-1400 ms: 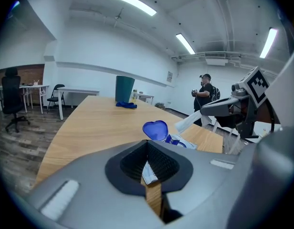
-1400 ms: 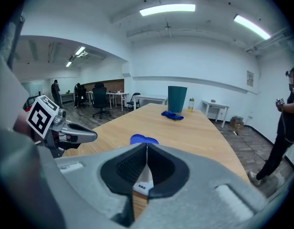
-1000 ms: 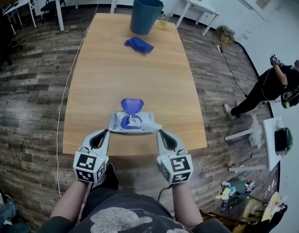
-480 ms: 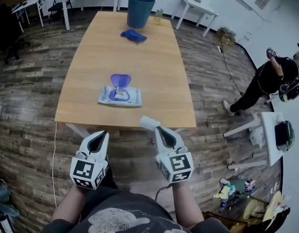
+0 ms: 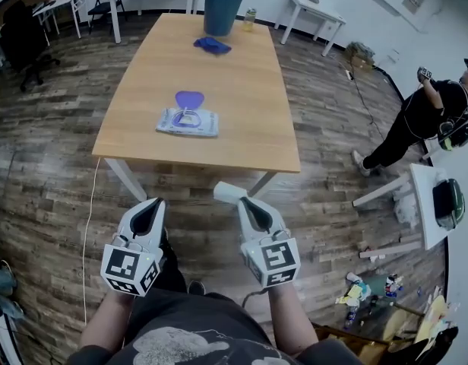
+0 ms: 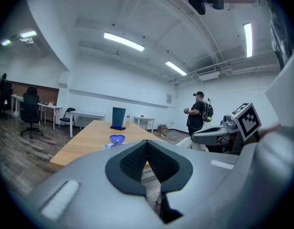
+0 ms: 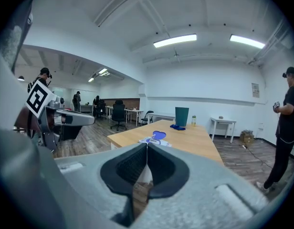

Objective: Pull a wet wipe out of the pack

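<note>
From where I stood, the right gripper (image 5: 244, 201) was clenched on a white wet wipe (image 5: 228, 192), pinching one end of it. The rest stuck out past the tips as a short bunched strip whose long axis ran toward the person's left and slightly toward the table (image 5: 241, 120). The left gripper (image 5: 156, 202) was clenched too, its pads pressed together with nothing between them. Both grippers hung over the wooden floor (image 5: 52, 166), off the table's near edge and apart from each other. The pack (image 5: 188, 122) lay flat near that near edge, well away from the wipe, with its long side running along the edge. Its purple lid (image 5: 189, 98) was flipped open and pointed toward the far end. The near edge and the white table legs (image 5: 126, 179) stood between the grippers and the pack. At the far end sat a teal bin (image 5: 222, 11) with a blue cloth (image 5: 212, 45) just in front of it and a small bottle (image 5: 251, 18) beside it. Another person in dark clothes (image 5: 424, 124) stood off to the right, and a thin cable (image 5: 90, 211) trailed along the floor on the left.
</note>
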Demonstrator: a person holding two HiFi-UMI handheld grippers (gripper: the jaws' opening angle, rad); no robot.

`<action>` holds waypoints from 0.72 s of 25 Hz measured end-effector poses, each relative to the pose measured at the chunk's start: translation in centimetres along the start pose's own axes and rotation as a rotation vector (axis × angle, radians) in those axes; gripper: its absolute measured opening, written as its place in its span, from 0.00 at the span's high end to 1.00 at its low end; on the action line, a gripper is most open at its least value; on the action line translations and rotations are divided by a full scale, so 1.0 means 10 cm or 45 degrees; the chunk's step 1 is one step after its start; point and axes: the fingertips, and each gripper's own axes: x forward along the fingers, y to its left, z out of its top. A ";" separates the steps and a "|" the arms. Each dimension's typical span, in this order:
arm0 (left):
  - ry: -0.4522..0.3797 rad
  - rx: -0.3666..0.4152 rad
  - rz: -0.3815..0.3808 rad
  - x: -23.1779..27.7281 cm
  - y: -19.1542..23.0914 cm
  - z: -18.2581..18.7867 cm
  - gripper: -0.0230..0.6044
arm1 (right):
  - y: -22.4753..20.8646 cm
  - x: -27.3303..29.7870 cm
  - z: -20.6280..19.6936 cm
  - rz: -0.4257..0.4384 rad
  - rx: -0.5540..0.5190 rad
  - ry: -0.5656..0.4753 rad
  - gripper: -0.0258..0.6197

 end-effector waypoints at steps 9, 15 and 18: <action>-0.060 -0.046 0.023 -0.36 -0.07 0.12 0.93 | 0.14 -0.32 -0.01 -0.033 -0.011 -0.005 0.96; -0.061 -0.044 0.013 -0.56 -0.02 0.10 0.93 | 0.32 -0.34 0.14 -0.047 -0.034 -0.034 0.96; -0.068 -0.041 -0.001 -0.66 0.01 0.14 0.93 | 0.43 -0.37 0.18 -0.057 -0.033 -0.033 0.96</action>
